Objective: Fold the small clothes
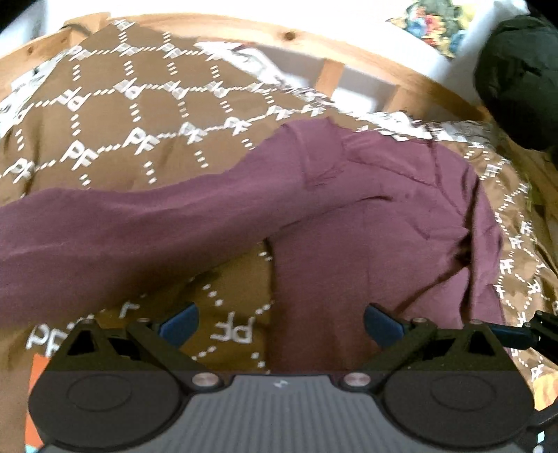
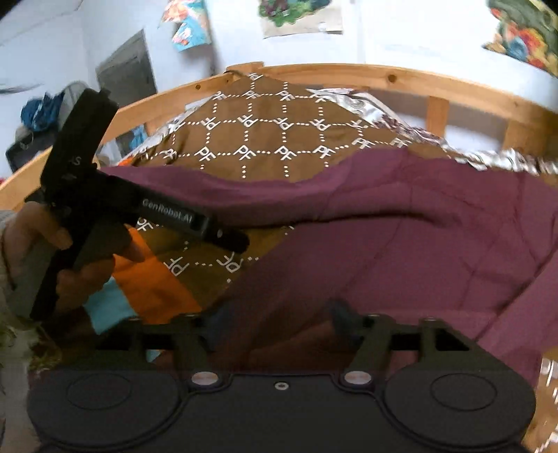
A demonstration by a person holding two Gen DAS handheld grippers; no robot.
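- Maroon garment (image 1: 366, 216) lies spread on the bed, on top of a brown bedspread (image 1: 115, 115) printed with a white dotted grid and "PF" letters.
- Long-sleeved top by the look of it. In the left wrist view one sleeve (image 1: 115, 233) runs from the body toward the left edge of frame; that is the long axis there, roughly crosswise to the view.
- The body sits right of centre, wrinkled, with its far edge toward the wooden bed rail (image 1: 348, 41).
- In the right wrist view the same garment (image 2: 401, 226) fills the centre and right, and a band of it stretches left across the bedspread (image 2: 265, 139).
- Left tool (image 1: 280, 322): jaws wide apart, blue pads clear on both sides. Nothing gripped. It hangs over the bedspread right at the garment's left edge; whether the pads touch the cloth I can't tell.
- Right tool (image 2: 277, 319): jaws apart, released, nothing pinched. The tips are dark and blurred, low over the maroon cloth; contact not readable.
- The right wrist view also shows the left tool (image 2: 237, 240) from the side, held by the person's left hand (image 2: 69, 258), with its tip low over the bedspread near the sleeve.
- Orange and teal cloth (image 2: 150, 278) shows under the bedspread at the near left.
- Dark bundle (image 1: 519, 80) sits at the far right by the rail.
- Pale wall behind the bed with colourful pictures (image 2: 296, 14).
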